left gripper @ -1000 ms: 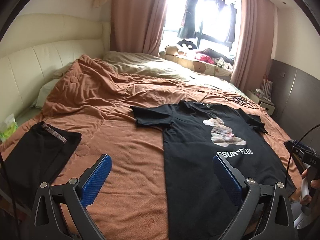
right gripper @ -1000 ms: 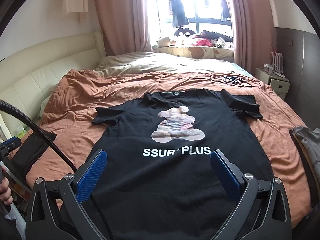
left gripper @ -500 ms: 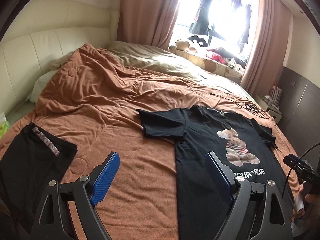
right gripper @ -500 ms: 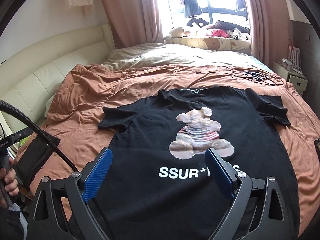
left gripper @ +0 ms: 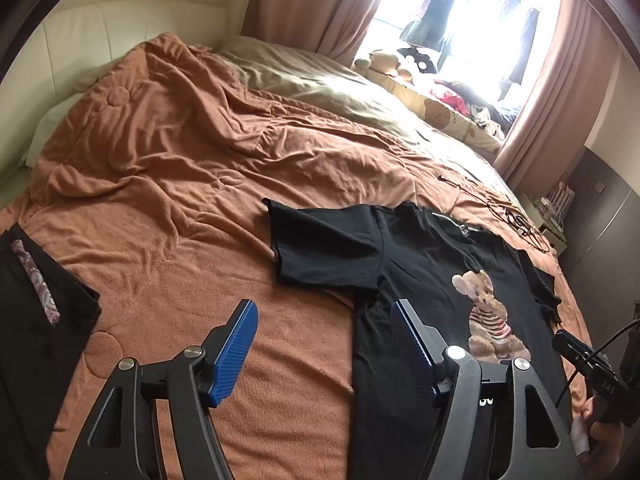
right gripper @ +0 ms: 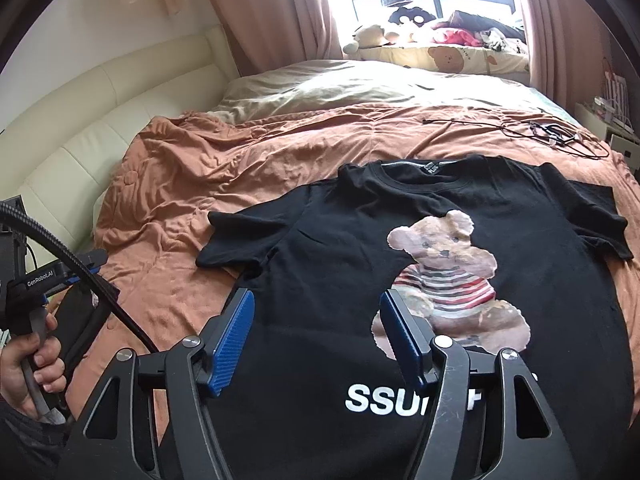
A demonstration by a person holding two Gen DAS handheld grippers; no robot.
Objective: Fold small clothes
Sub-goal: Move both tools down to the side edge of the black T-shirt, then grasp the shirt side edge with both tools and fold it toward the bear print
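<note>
Landmark: the black T-shirt (right gripper: 400, 248), spread flat, print up, on the bed's orange blanket (left gripper: 180, 184). Left of it lies a folded dark garment (left gripper: 36, 320), well apart. The left gripper (left gripper: 324, 344) hangs over the T-shirt's left side seam below the left sleeve (left gripper: 320, 240), jaws closing, nothing between them. The right gripper (right gripper: 316, 336) hangs over the T-shirt's chest beside the bear print (right gripper: 444, 280), jaws likewise closing on nothing. Judgement: each gripper should lower onto a shoulder or sleeve edge, pinch 1 layer pair squarely, and lift evenly to avoid skewing the fold.
</note>
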